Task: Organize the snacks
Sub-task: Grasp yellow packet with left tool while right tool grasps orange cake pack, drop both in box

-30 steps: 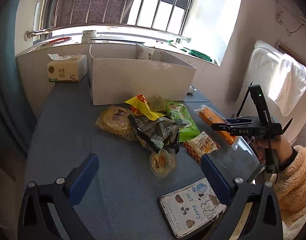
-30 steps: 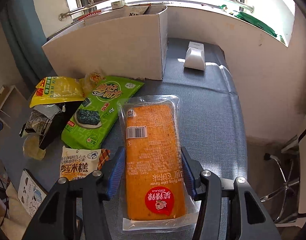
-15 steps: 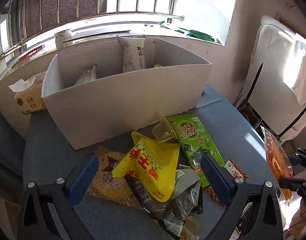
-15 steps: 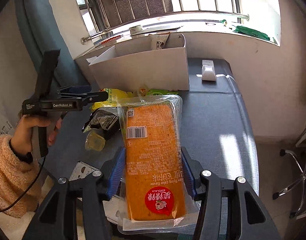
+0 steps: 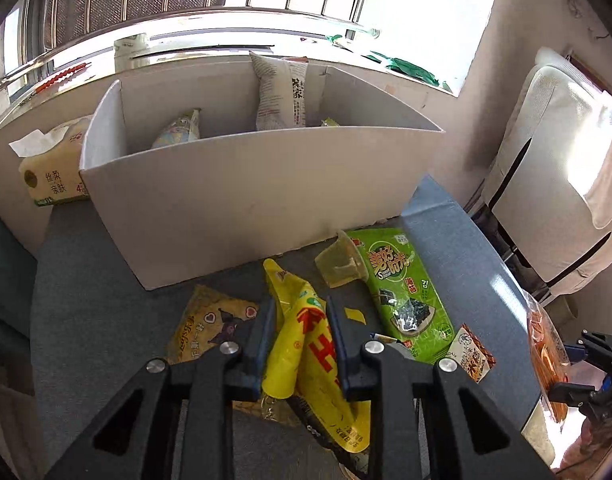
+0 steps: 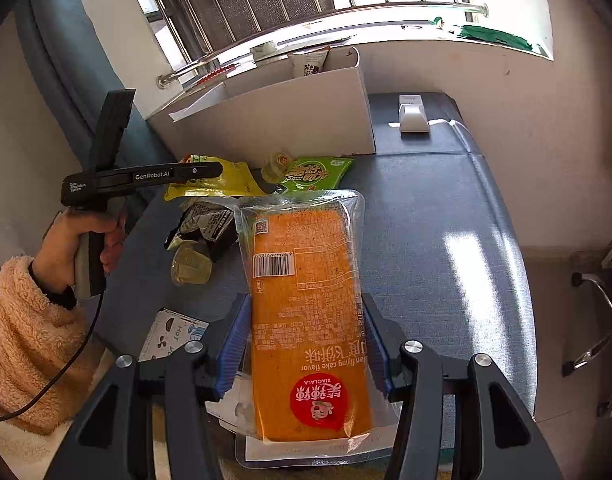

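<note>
Left hand-held gripper (image 5: 299,328) is clamping the crinkly yellow foil snack bag (image 5: 306,340) just in front of the open white cardboard box (image 5: 246,184); right hand-held gripper (image 6: 302,340) is pinching the clear-wrapped orange cake slab (image 6: 306,300) by its long sides, farther from that box. Both packets are probably light, soft and slippery; a mid-body hold suits them.

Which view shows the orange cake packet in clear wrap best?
The right wrist view: the orange cake packet in clear wrap fills the centre, label and barcode readable, clamped in the right gripper. The left wrist view catches only its edge.
</note>
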`<state>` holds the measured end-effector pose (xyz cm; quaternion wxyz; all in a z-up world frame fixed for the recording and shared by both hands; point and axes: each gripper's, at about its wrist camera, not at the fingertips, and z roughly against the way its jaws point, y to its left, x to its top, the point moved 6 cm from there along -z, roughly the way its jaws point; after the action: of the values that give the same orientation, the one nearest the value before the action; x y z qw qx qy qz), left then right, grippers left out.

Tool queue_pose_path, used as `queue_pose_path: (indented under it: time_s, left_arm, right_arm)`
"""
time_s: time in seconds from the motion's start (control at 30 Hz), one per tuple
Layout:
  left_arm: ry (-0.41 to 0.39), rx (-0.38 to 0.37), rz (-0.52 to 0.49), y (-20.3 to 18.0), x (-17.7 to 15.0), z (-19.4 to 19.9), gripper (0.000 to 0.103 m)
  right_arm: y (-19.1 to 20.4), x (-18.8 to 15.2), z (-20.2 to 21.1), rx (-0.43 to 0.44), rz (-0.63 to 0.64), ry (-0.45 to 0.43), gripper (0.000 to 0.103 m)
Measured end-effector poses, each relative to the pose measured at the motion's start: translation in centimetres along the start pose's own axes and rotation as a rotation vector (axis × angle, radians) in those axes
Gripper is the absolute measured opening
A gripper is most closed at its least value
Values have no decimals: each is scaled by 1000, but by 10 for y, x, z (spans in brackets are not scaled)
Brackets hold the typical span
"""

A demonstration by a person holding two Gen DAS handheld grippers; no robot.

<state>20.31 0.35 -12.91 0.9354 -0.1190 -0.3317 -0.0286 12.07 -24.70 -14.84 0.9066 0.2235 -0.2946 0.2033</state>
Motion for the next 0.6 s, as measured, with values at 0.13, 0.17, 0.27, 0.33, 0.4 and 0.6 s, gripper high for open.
queue_pose_path:
  time_s: [0.13,0.17,0.27,0.33,0.4,0.6]
  left_arm:
    - [-120,-9,34,8,3,46,26]
    - [-152,-12,44,10,5,58,25]
    - [-225,-5,29,14,13,89,22]
    - [-271,-6,15,13,24,106,22]
    - [-332,4,9,16,39,125,22]
    - [-419,17,7,29,104,137,22]
  right_arm:
    - [8,10,-3,20,13,-13,58]
    - [11,14,-4,25,17,-17,58]
    - [23,32,-10,32,52,-22,58]
    - [35,46,-10,45,87,-41,58]
    - [47,66,-11,62,120,-63,58]
    - [77,144,-21,81,203,-133,58]
